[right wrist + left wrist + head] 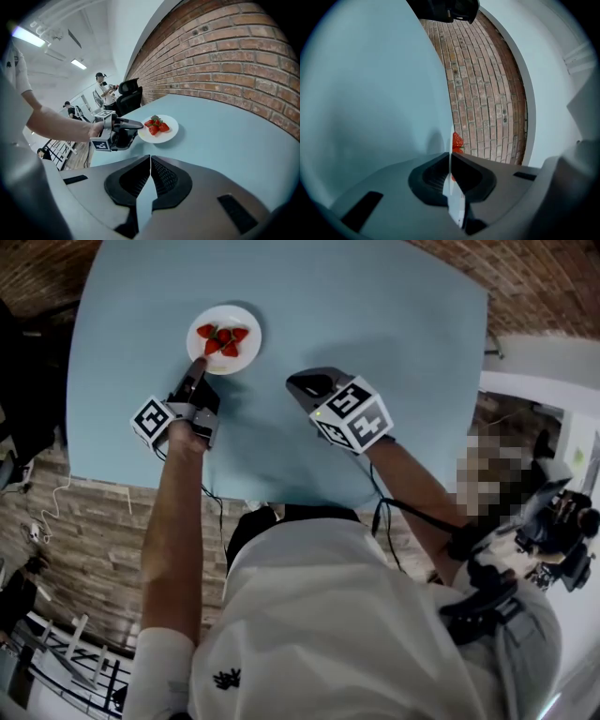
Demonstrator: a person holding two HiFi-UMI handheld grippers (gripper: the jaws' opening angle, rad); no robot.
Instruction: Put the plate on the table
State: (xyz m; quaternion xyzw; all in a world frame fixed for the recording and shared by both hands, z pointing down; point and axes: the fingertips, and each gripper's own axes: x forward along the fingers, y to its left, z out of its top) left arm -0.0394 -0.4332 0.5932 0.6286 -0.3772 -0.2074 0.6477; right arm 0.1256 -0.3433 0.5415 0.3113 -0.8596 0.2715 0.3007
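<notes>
A small white plate (pixel 248 357) with several strawberries (pixel 223 339) lies level on the light blue table (pixel 375 324), toward its far left. My left gripper (pixel 198 367) is shut on the plate's near rim. In the left gripper view the plate (pixel 455 206) shows edge-on as a thin white line between the closed jaws, with one strawberry (pixel 457 140) beyond. My right gripper (pixel 298 383) hovers over the table's middle, shut and empty. The right gripper view shows the plate (pixel 171 133), the strawberries (pixel 156 125) and the left gripper (pixel 138 125) at its rim.
A brick wall (pixel 234 56) runs along the table's far side. The table's near edge (pixel 234 493) is close to my body. A black office chair (pixel 129 96) and people (pixel 102 91) stand far off at the left in the right gripper view.
</notes>
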